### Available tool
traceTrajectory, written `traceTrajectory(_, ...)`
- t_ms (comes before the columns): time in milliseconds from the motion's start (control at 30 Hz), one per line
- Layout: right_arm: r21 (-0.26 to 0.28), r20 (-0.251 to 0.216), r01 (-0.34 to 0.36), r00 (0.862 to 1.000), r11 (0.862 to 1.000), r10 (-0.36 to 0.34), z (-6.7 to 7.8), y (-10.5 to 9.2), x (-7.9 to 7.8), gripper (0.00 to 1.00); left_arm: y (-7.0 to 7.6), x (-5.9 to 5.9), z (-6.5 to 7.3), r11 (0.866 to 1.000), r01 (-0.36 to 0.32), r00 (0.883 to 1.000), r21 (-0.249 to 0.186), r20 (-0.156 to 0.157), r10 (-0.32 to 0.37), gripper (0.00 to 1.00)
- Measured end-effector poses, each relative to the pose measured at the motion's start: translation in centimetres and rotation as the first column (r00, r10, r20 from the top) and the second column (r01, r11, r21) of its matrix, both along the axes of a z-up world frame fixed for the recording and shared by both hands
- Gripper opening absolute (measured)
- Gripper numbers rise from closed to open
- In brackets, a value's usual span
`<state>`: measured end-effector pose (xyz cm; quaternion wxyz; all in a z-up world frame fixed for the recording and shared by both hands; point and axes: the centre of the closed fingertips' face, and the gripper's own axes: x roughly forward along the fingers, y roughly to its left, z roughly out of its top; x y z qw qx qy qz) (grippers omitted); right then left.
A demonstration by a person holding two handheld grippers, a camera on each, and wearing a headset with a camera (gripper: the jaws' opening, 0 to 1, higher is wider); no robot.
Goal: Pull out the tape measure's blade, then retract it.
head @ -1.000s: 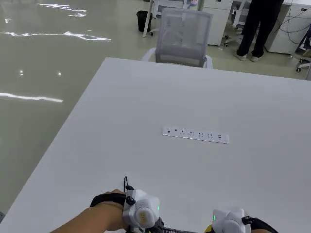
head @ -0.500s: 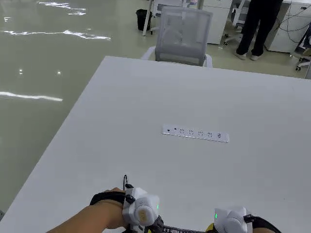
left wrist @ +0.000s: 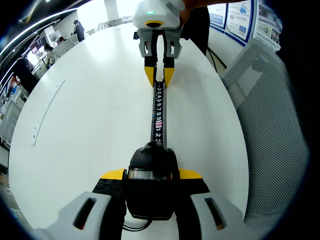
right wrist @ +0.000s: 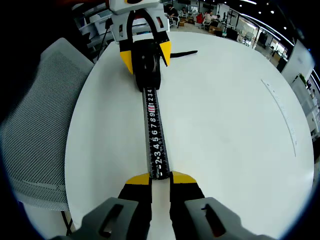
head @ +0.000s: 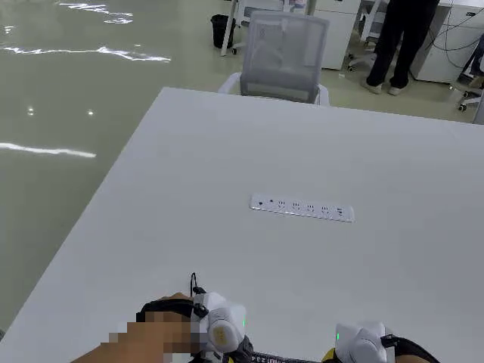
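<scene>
A black tape measure case [left wrist: 151,192] sits between the yellow-tipped jaws of my left gripper [left wrist: 152,173], which is shut on it. Its black blade [left wrist: 158,115] with white numbers runs straight out over the white table [head: 227,151]. At the far end my right gripper [left wrist: 159,82] pinches the blade tip. In the right gripper view, the right gripper [right wrist: 160,178] is shut on the blade [right wrist: 152,130], and the case [right wrist: 146,67] lies ahead in the left gripper [right wrist: 145,56]. The head view has the left gripper [head: 219,333] and the right gripper [head: 363,346] at the bottom edge.
A white power strip [head: 302,209] lies flat mid-table. A grey mesh office chair [head: 283,57] stands at the far edge, and a person [head: 404,38] stands beyond it. Another mesh chair [left wrist: 270,125] is close beside the near table edge.
The right gripper has edged slightly to the right, away from the left one, so a little more blade shows between them. The head camera has shifted a touch.
</scene>
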<state>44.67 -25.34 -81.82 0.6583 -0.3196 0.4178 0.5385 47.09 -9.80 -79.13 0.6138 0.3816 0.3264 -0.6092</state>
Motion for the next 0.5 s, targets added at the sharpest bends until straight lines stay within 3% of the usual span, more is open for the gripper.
traceTrajectory(500,-0.008,0.002,0.007,1.000,1.000,-0.007,0.00,-0.96,-0.10,0.10,0.00,0.00,-0.01,1.000,0.001,1.000,0.002,0.001,-0.001,0.33)
